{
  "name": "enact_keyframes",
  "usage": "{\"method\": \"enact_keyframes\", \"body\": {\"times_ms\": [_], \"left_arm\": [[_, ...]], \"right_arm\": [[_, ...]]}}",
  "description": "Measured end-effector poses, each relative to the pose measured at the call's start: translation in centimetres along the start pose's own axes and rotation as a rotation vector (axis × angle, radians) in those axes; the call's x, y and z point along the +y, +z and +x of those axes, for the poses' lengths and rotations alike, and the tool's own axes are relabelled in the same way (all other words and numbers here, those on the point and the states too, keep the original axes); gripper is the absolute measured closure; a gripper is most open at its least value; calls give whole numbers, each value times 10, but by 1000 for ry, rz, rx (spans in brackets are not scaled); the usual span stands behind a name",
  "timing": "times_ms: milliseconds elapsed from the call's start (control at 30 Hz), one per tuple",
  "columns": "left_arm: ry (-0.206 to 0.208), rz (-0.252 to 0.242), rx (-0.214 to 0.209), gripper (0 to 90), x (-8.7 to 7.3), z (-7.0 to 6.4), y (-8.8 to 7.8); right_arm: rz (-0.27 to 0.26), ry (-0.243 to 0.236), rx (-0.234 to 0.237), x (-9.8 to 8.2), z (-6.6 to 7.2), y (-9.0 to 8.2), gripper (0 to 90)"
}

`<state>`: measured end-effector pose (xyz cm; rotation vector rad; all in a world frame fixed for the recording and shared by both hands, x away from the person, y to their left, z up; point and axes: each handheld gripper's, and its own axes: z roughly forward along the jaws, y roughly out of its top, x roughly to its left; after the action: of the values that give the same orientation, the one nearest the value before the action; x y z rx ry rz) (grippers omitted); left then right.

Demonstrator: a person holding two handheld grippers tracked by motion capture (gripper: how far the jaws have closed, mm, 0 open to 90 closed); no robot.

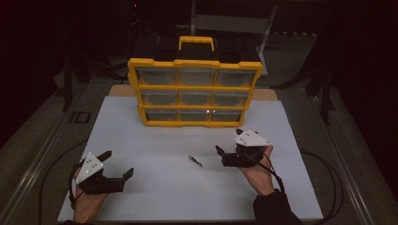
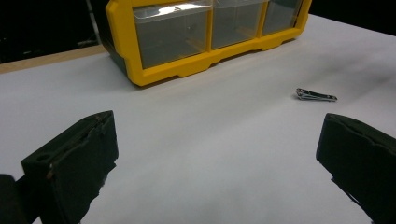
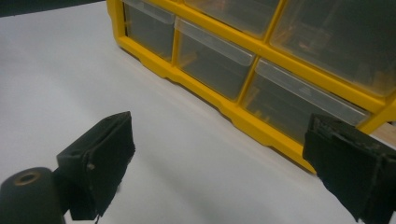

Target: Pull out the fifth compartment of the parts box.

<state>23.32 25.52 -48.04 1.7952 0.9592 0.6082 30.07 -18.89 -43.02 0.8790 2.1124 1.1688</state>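
High view: a yellow drawer organiser of nine clear drawers stands upright at the far side of the white table sheet, a small metal nail clipper lies flat on the sheet between the two tools, nearer the right gripper than the left gripper — both spread wide and holding nothing. Left gripper view: black jaws far apart and empty, the nail clipper ahead near the right-hand jaw, the organiser beyond it. Right gripper view: jaws parted and empty above bare sheet, aimed at the organiser's lower drawers close ahead.
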Motion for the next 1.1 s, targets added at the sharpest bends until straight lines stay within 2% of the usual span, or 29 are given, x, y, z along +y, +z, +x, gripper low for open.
{"method": "enact_keyframes", "body": {"times_ms": [500, 733, 1100], "left_arm": [[1, 4, 0, 0, 0, 0, 0], [2, 5, 0, 0, 0, 0, 1], [-2, 2, 0, 0, 0, 0, 0]], "right_arm": [[-7, -13, 3, 9, 4, 9, 90], [-7, -2, 3, 14, 6, 14, 90], [-12, -24, -11, 29, 10, 23, 89]]}}
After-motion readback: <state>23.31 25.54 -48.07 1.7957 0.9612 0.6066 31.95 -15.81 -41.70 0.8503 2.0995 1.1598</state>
